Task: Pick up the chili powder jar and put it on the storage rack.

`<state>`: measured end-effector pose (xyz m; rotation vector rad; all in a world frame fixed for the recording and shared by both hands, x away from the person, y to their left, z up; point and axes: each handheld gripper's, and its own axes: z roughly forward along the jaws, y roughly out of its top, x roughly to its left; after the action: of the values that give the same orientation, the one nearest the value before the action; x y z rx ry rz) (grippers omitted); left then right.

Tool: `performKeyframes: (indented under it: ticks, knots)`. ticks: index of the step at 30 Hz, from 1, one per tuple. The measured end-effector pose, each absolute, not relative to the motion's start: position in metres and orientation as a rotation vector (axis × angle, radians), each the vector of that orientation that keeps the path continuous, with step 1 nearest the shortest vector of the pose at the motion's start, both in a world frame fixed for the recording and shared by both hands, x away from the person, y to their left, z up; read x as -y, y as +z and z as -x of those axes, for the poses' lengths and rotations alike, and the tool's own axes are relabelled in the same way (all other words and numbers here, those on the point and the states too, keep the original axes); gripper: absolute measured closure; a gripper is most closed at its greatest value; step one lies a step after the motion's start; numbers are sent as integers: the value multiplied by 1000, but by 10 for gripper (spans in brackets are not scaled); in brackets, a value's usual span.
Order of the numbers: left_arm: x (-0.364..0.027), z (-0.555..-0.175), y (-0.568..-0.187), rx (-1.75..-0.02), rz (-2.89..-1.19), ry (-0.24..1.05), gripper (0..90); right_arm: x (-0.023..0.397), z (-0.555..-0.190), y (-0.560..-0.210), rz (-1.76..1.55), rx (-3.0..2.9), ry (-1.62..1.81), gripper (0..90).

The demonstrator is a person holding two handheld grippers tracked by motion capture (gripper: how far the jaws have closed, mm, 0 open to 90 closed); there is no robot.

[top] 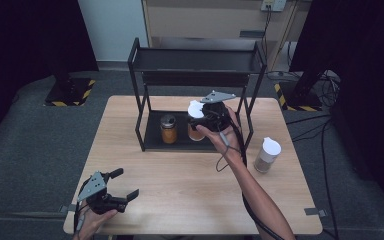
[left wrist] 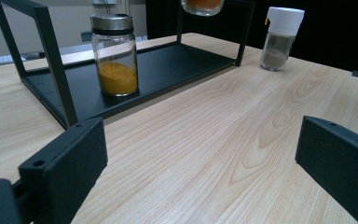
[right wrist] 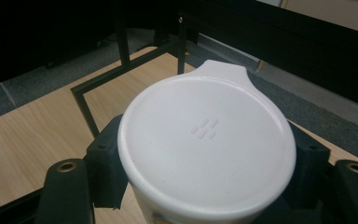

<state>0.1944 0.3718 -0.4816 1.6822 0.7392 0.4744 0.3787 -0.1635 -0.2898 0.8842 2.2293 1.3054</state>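
Note:
My right gripper (top: 200,120) is shut on a white-lidded jar of orange spice (top: 195,131), holding it just above the lower shelf of the black two-tier rack (top: 152,144). In the right gripper view the jar's white lid (right wrist: 206,140) sits between both pads (right wrist: 106,168). The jar's bottom (left wrist: 202,5) hangs above the shelf in the left gripper view. A metal-lidded jar of orange spice (top: 168,129) (left wrist: 115,56) stands on that shelf, to the left of the held jar. My left gripper (top: 125,184) (left wrist: 200,154) stands open over the table's front left, with nothing between its jaws.
A white-capped jar of grey spice (top: 268,155) (left wrist: 280,39) stands on the wooden table (top: 180,185) to the right of the rack. The rack's upper shelf (top: 195,60) overhangs the lower one. Bare wood lies between the rack and the left gripper.

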Motion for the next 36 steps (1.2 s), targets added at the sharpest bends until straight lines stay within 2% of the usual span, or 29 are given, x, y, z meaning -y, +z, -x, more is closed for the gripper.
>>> performKeyframes:
  ticks: [18,36]
  knots:
    - [-371,-195,-481,-729,-1689,480,14,153,-421,-325,-977,-2219,1283,307]
    - [-370,-195,-480,-718,-1696,482,13,150,-442,-356,-1047,-2198,1263,307]
